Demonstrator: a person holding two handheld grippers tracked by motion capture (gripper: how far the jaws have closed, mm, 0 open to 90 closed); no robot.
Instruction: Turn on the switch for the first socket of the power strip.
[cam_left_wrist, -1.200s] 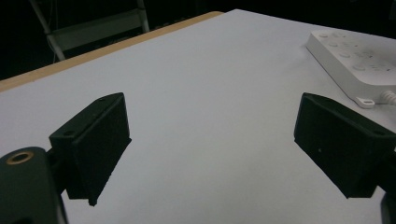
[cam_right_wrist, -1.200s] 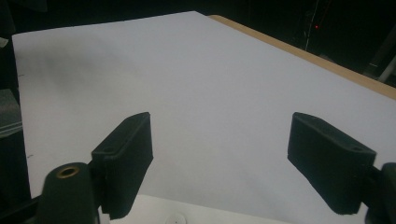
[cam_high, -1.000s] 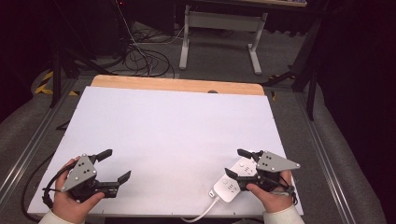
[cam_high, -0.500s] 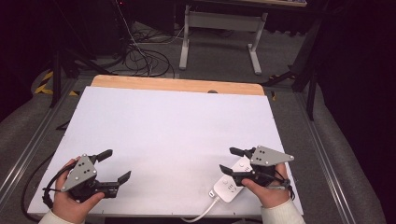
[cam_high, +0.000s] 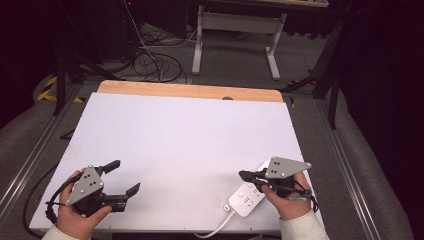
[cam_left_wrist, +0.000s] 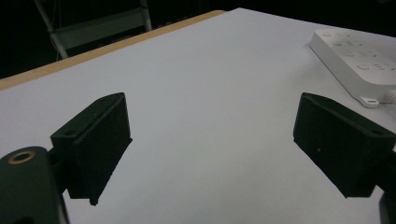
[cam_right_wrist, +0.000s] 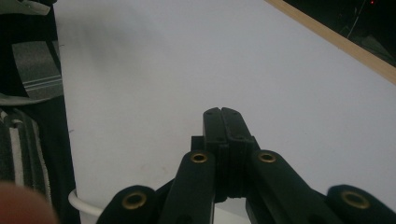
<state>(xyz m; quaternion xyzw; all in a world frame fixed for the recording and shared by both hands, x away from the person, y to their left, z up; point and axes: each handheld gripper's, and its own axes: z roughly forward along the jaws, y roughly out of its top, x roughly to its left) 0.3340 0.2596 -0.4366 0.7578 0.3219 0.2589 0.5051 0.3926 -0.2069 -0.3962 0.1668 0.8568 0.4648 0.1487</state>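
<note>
L gripper (cam_high: 122, 180) sits low at near-left corner of white-topped table (cam_high: 185, 145) w/ wooden far edge, jaws wide apart, nothing betw. them. R gripper (cam_high: 246, 175) at near-right, jaws pressed together, empty, just over white plastic power strip (cam_high: 246, 197), whose white cable (cam_high: 215, 229) runs off near edge.

Black hand-held gripper (cam_high: 122, 178) with grey triangular plate, cream sleeves.
</note>
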